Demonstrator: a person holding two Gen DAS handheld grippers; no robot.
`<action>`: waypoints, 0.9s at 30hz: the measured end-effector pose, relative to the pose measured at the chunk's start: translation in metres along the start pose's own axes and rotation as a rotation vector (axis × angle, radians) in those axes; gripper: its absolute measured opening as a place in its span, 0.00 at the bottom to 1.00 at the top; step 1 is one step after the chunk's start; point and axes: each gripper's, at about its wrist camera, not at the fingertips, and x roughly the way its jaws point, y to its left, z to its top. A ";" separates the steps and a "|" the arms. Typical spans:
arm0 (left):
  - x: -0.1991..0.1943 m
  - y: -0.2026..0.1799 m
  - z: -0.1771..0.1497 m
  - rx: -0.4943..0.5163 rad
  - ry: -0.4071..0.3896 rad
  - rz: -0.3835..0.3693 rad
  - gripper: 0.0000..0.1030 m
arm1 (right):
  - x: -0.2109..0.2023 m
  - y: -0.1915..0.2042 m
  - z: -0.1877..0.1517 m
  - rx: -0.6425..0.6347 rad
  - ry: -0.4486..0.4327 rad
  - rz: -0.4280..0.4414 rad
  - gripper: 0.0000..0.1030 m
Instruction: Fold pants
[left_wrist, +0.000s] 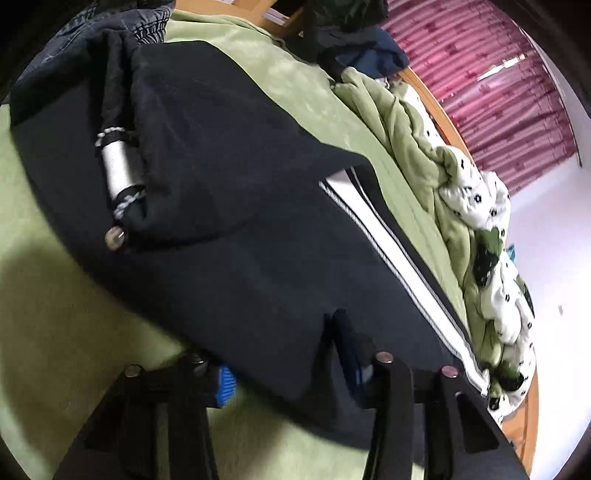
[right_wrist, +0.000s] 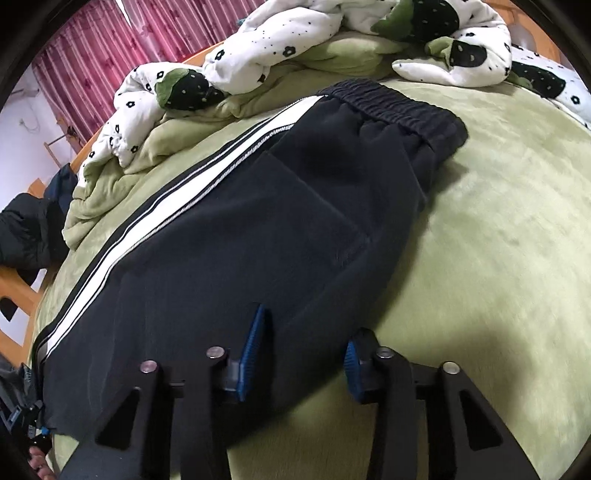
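- Two tongs frame the dark pants (right_wrist: 258, 206), which lie flat on the green blanket (right_wrist: 498, 221).
- Your left gripper (left_wrist: 291, 369) straddles a raised fold; whether it pinches, I cannot tell.
- Your right gripper (right_wrist: 301, 354) gapes over the near edge, empty.
- Soft, limp, light cloth: grasp hems or the waistband (right_wrist: 399, 99).
- Keep off the crumpled quilt (right_wrist: 258, 48) behind.

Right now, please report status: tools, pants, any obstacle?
Left tool open, straddling pants edge. Right tool open over pants. Pants flat on green blanket. Quilt bunched beyond, apart.
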 end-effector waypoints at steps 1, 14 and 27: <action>0.002 -0.001 0.003 0.011 -0.005 0.002 0.38 | 0.002 -0.002 0.003 0.007 -0.002 0.011 0.37; -0.008 -0.012 -0.002 0.090 -0.050 0.072 0.14 | -0.001 -0.027 0.028 0.164 -0.053 0.149 0.10; -0.090 -0.026 -0.078 0.293 0.027 0.000 0.10 | -0.112 -0.106 -0.008 0.184 -0.143 0.166 0.06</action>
